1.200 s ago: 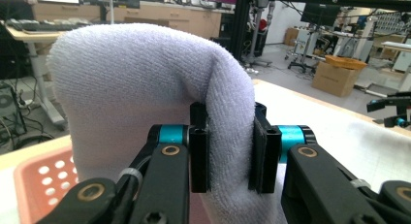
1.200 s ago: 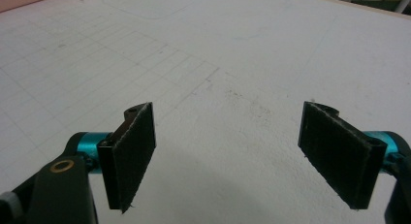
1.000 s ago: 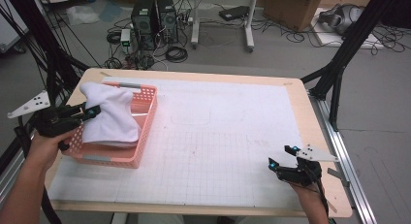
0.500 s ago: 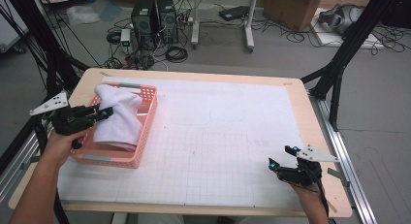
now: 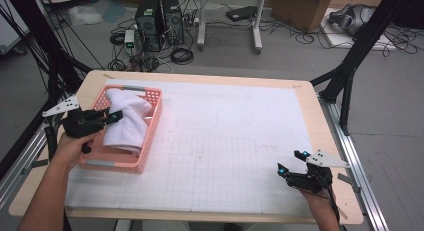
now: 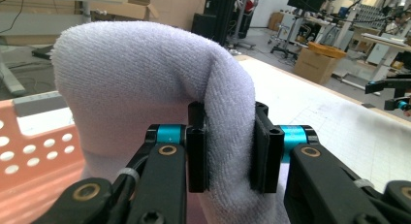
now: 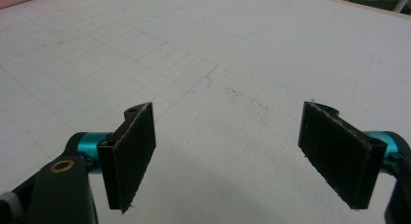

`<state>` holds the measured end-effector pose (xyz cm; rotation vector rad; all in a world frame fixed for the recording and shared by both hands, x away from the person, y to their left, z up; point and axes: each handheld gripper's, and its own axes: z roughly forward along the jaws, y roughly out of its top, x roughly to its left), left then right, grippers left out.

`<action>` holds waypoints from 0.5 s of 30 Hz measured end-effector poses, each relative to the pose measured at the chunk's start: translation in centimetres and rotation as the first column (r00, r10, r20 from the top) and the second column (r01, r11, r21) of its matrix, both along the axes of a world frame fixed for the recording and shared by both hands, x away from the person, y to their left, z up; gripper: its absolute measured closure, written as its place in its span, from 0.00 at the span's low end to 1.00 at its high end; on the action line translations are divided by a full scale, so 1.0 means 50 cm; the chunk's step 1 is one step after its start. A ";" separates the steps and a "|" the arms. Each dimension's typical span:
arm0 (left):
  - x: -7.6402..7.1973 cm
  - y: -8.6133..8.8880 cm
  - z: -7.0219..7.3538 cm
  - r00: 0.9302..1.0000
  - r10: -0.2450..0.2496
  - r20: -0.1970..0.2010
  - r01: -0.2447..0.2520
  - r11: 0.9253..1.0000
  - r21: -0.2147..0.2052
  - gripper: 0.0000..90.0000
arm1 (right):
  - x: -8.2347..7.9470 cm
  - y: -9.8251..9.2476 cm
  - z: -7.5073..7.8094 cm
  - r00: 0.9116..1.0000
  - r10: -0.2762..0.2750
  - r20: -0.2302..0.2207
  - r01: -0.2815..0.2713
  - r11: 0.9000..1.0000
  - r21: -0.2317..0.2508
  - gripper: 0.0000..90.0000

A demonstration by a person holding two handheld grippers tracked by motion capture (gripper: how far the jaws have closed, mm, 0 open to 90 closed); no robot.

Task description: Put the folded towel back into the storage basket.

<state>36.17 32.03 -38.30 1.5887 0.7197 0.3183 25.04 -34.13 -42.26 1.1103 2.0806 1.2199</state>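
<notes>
Lower gently, keeping the bulk of the white towel [image 5: 125,122] inside the walls of the pink basket [image 5: 150,136], left of the frame, and let go only once the cloth rests on the basket floor. Left gripper [image 5: 111,117] pinched on a thick fold of towel, pads pressing the cloth, jaws partway apart. Right gripper [image 5: 292,161], lower right, spread wide over the white gridded mat [image 5: 225,156], gripping nothing.
</notes>
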 end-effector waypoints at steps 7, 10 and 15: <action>0.003 0.013 -0.001 0.995 0.077 -0.066 -0.076 0.997 0.010 0.65 | 0.000 0.001 0.000 1.000 0.000 -0.001 0.000 1.000 0.004 0.22; 0.002 0.021 0.002 0.987 0.128 -0.101 -0.128 0.992 0.008 0.49 | 0.001 0.001 0.000 1.000 0.004 0.005 -0.004 1.000 -0.001 0.22; -0.006 0.041 0.012 0.965 0.240 -0.110 -0.241 0.971 0.008 0.38 | 0.001 0.003 0.000 1.000 0.006 0.001 -0.006 1.000 0.002 0.22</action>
